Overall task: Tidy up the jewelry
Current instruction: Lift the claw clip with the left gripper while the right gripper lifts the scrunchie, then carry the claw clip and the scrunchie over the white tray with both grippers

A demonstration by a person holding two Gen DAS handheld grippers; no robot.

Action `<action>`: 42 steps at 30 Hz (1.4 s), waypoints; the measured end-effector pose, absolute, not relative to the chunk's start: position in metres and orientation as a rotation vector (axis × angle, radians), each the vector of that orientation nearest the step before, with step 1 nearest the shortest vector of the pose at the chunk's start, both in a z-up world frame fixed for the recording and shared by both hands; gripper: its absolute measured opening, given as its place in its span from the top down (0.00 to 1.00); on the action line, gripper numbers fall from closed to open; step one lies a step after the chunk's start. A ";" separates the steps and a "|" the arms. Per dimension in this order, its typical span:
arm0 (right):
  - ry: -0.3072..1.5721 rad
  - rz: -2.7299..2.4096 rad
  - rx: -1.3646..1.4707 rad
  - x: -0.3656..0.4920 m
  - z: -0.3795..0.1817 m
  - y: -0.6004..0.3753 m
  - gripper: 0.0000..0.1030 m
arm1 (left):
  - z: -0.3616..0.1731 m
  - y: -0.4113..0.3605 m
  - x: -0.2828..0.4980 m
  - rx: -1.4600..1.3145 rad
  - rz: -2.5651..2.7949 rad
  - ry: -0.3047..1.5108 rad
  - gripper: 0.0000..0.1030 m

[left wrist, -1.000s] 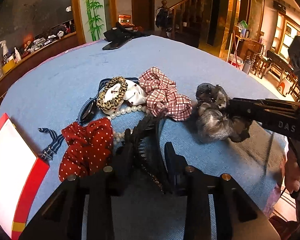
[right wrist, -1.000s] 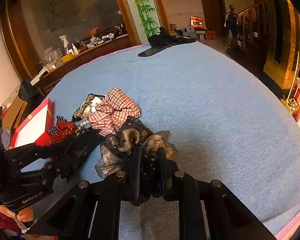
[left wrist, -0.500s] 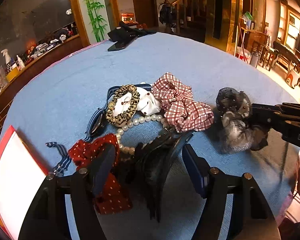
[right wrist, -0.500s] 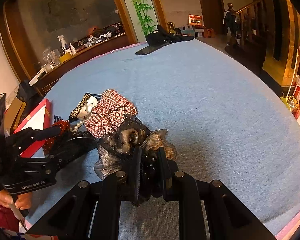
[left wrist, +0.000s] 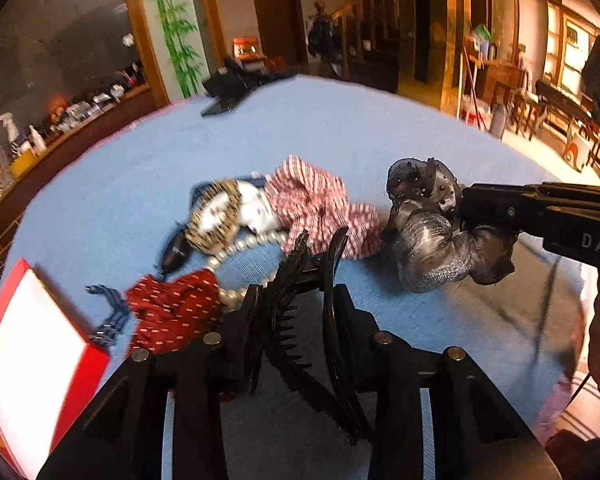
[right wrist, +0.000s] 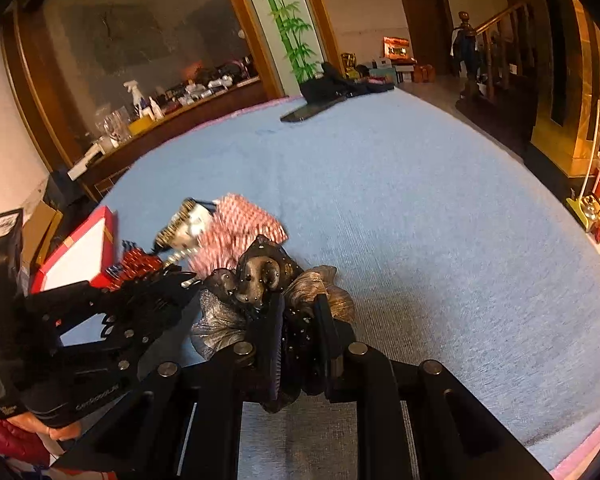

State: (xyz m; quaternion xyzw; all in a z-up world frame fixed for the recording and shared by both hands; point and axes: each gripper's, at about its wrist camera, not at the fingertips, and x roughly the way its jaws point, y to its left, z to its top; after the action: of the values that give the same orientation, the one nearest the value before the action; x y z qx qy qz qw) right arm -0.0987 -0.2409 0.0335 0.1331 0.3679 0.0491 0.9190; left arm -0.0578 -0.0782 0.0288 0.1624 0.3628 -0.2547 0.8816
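While the stiff, toothed claw clip point(left wrist: 300, 316) is clamped in the left gripper point(left wrist: 296, 300) beside the red box point(left wrist: 32, 360), the soft scrunchie point(right wrist: 260, 292) is pinched by the right gripper point(right wrist: 296, 320).

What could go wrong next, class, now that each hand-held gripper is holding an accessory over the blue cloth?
1. The black claw clip in the left hand-held gripper sits right by the pearl necklace; its teeth might snag the strand.
2. The right hand-held gripper pinches only part of the grey mesh scrunchie, so its loose fabric may drag the checked scrunchie.
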 end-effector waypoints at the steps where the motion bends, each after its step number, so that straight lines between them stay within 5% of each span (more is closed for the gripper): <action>1: 0.740 0.105 0.273 -0.101 0.039 -0.240 0.85 | 0.036 -0.075 -0.061 0.322 -0.526 0.737 0.67; 13: 0.640 0.167 0.225 -0.113 0.083 -0.209 0.85 | 0.085 -0.028 -0.086 0.201 -0.401 0.615 0.67; 42: 0.666 0.343 0.005 -0.077 0.119 -0.062 0.85 | 0.080 0.115 -0.076 0.031 -0.177 0.606 0.67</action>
State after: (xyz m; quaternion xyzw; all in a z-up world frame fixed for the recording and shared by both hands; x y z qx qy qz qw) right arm -0.0766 -0.0617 0.1193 0.0024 0.3254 0.1674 0.9306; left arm -0.0764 0.1146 0.0804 0.0154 0.2978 -0.0872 0.9505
